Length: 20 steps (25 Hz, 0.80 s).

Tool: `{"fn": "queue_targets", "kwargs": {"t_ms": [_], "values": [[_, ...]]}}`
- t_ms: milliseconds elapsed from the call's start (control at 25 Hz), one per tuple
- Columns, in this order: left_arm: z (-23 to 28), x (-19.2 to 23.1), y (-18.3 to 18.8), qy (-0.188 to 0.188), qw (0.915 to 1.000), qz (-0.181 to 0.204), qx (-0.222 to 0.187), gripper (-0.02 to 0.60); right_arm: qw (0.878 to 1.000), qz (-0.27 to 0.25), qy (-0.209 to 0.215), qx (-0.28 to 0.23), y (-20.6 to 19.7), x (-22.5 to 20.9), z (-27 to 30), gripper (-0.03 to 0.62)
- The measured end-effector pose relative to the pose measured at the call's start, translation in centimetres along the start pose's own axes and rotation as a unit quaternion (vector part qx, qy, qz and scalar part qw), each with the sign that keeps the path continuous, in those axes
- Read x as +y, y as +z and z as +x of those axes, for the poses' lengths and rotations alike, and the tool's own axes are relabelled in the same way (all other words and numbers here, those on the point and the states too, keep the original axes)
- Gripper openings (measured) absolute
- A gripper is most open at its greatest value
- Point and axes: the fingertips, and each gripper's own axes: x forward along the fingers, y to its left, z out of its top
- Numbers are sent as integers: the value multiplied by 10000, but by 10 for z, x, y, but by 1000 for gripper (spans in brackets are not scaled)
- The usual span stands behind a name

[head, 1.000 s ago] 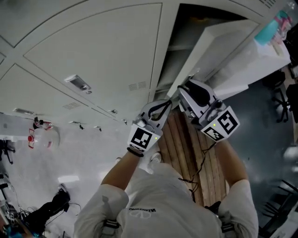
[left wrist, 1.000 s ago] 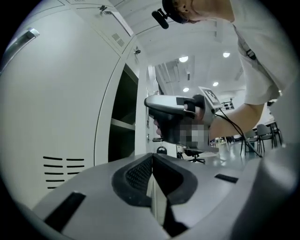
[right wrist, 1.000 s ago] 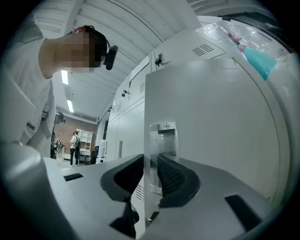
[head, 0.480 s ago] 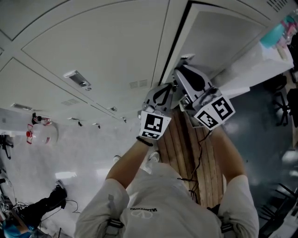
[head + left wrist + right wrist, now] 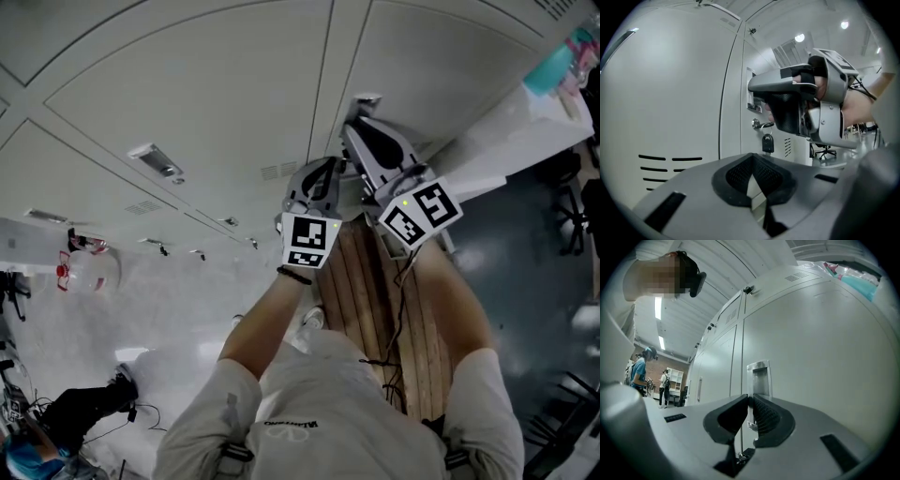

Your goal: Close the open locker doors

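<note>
The white locker door (image 5: 441, 66) on the right lies flush with its neighbours, no dark opening showing. My right gripper (image 5: 362, 105) points at it by the recessed metal handle (image 5: 758, 378). Its jaws have just been closing, and its pads (image 5: 761, 416) meet at the tips with nothing between them. My left gripper (image 5: 326, 167) is beside it, shut and empty, aimed at the neighbouring door (image 5: 670, 93). In the left gripper view the right gripper (image 5: 754, 86) reaches across above a lock (image 5: 756, 123) with a key and black fob (image 5: 768, 143).
A slatted wooden bench (image 5: 375, 300) runs under my arms toward the lockers. Teal items (image 5: 548, 61) sit on the locker tops. Office chairs (image 5: 562, 187) stand at the right. People (image 5: 638, 371) stand far down the room.
The right locker door has swung from half open to flush, hiding its dark inside. Both grippers have moved toward the lockers, the right jaws narrowing.
</note>
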Motion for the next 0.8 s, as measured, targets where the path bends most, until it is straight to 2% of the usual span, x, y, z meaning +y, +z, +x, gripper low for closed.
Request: {"fn": "queue_targets", "kwargs": {"t_ms": [240,320,440,520,600,680,760,800], "values": [[1,-2,-7,15,10000,18,64,3,9998,30,-169,-35,-5,-2,-5,40],[2,-2,-11,16,9999,29,108,3,9993,109,-347,-79,-8,-2,-18,9],[1,-2,-15,12,9999,131,55,3,9980,112,-624,-54,-23,7,-63,9],[-7,-5,-20,-132,9997,171,-82,3,9959,1,-901,126,-48,21,-108,9],[-22,-24,-29,-466,9984,225,-232,3,9909,-46,-1269,451,-83,36,-160,9],[-36,-66,-47,-1014,9934,455,-291,3,9824,20,-1679,813,-122,43,-214,9],[-47,-119,-85,-1664,9829,784,29,3,9717,150,-2089,1096,-158,42,-264,9],[-51,-146,-109,-1929,9778,783,238,4,9664,195,-2265,1196,-174,40,-287,9]]}}
